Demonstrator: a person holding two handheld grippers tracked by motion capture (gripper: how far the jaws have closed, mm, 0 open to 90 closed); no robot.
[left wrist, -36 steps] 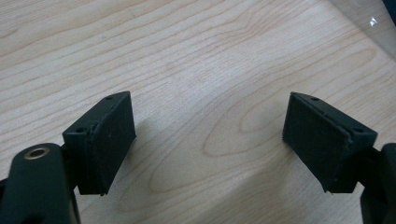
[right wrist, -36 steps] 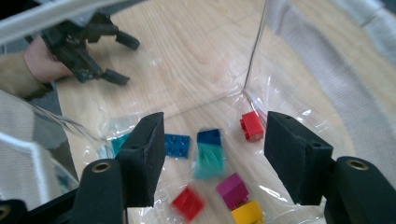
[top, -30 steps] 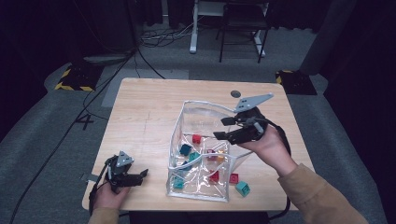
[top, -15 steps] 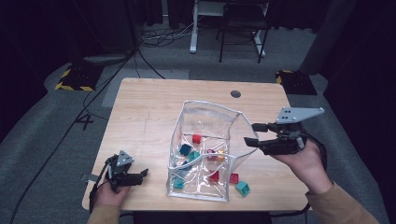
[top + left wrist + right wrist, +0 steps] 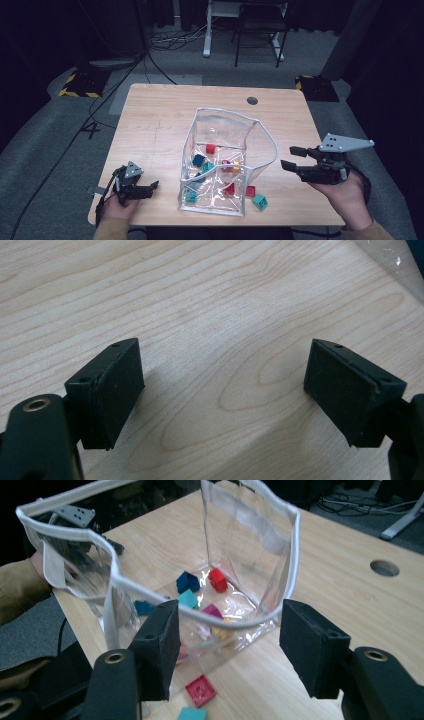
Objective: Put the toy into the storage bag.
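A clear plastic bag [image 5: 224, 131] with a white rim stands open in the middle of the table, holding several coloured bricks. A red brick [image 5: 250, 190] and a teal brick [image 5: 259, 201] lie outside it at the front right. My right gripper [image 5: 290, 157] hovers open just right of the bag, empty. In the right gripper view my right gripper [image 5: 227, 625] faces the bag [image 5: 250, 540], with the red brick [image 5: 201, 690] and teal brick [image 5: 192, 714] below the jaws. My left gripper [image 5: 152, 188] rests open at the front left, its jaws [image 5: 222, 390] over bare wood.
The wooden table [image 5: 160, 115] has a round cable hole [image 5: 252, 100] at the back right. Beyond it are a chair and desk legs [image 5: 240, 30] and floor cables. The bag's corner [image 5: 395, 255] shows at the top right of the left gripper view.
My right gripper moved off the bag's back right rim, going right and toward the front edge, and now stands apart from the bag. The left gripper stayed put.
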